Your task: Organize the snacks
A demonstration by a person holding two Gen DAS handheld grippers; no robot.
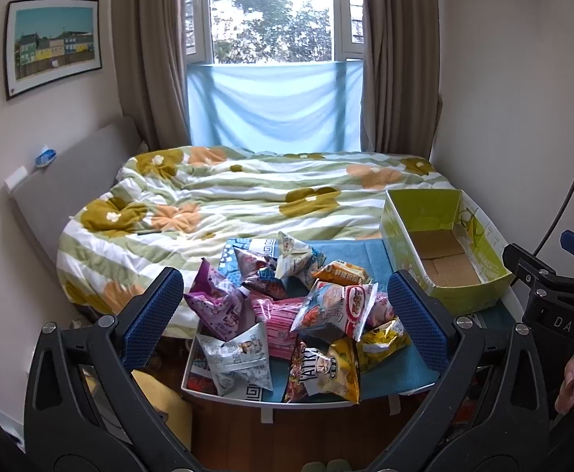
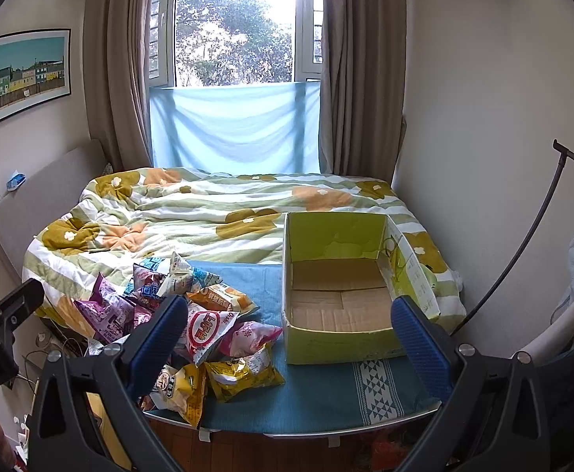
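Left gripper (image 1: pixel 285 310) held level, jaws spread wide, nothing between them. Right gripper (image 2: pixel 289 330) same (blue pads, wide apart), side by side.

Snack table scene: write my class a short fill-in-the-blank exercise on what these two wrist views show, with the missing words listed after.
1. The green cardboard box on the table holds ____ snack bags.
2. The pile of snack bags lies to the ____ of the box.
3. The fingers of the left gripper and the right gripper stand ____, gripping nothing.
4. The table is covered with a ____ cloth.

Missing words: no; left; open; blue
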